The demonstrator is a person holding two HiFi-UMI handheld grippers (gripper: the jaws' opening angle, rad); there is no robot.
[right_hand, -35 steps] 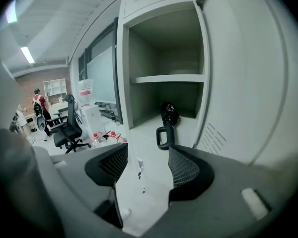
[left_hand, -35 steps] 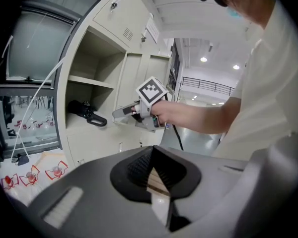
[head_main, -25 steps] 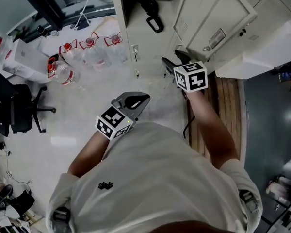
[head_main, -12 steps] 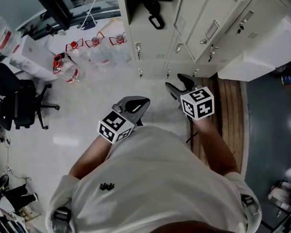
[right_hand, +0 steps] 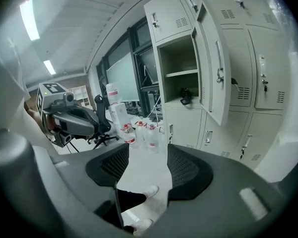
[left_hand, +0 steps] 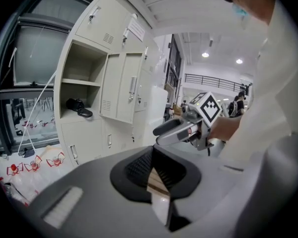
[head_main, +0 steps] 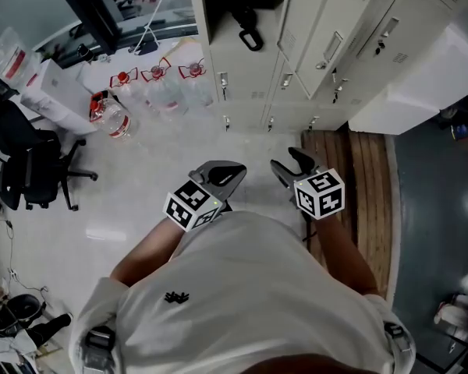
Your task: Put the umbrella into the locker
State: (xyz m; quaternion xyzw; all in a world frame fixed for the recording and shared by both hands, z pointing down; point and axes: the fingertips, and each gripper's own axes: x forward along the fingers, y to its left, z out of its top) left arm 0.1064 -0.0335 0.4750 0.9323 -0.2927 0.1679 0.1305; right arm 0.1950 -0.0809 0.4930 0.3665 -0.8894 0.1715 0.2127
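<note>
The black umbrella [head_main: 246, 23] lies on the shelf inside the open locker [head_main: 242, 72], its looped handle hanging over the edge, while the left tongs [head_main: 221, 174] are narrowed almost together and empty and the right tongs [head_main: 288, 164] gape wide, holding nothing.

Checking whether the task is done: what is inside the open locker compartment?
A black umbrella lies on the floor of the open locker, below its inner shelf. The shelf's top looks bare. The deep corners are too shadowed to check.
</note>
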